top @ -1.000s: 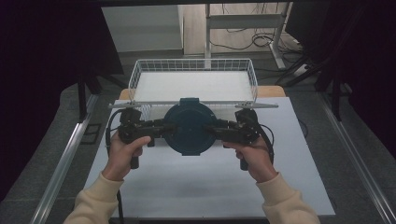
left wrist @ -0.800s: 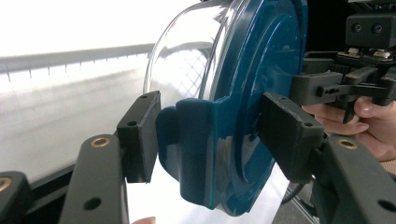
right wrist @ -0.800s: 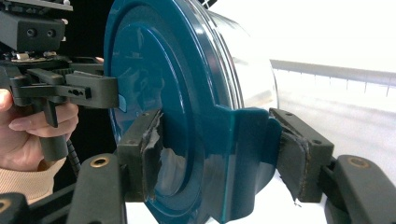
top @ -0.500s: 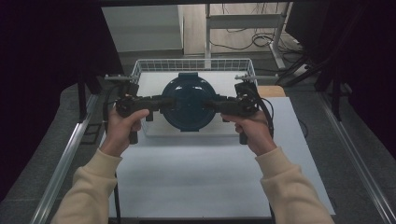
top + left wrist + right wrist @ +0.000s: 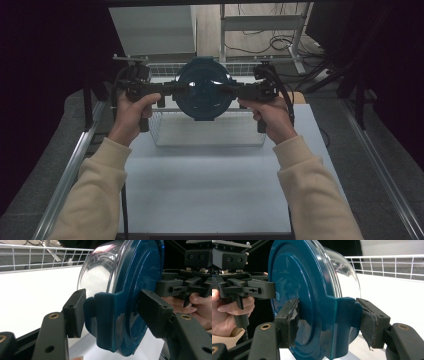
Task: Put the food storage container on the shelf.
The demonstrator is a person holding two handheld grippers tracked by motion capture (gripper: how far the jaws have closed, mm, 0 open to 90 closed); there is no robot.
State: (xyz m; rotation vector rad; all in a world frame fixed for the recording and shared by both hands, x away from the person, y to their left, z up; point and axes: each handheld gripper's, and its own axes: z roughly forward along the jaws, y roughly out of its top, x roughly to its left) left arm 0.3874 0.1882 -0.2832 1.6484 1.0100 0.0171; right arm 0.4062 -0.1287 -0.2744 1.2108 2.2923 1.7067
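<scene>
A round container (image 5: 204,92) with a dark teal lid and a clear bowl hangs in the air between my two grippers, above the wire basket (image 5: 165,136). My left gripper (image 5: 175,90) grips its left side and my right gripper (image 5: 233,90) its right side. In the left gripper view the left gripper (image 5: 113,312) is shut on a lid clip of the container (image 5: 135,277). In the right gripper view the right gripper (image 5: 329,320) is shut on the opposite clip of the container (image 5: 297,275), and its pads (image 5: 293,322) look torn.
The white wire basket stands at the far end of the white table (image 5: 210,185); its mesh wall (image 5: 37,257) (image 5: 387,262) shows behind the container. Metal rails run along both table sides. A shelf frame and cables stand on the floor beyond.
Both hands have lifted the container up and away from the person, from low in front of the basket to above it. Both grips stay the same.
</scene>
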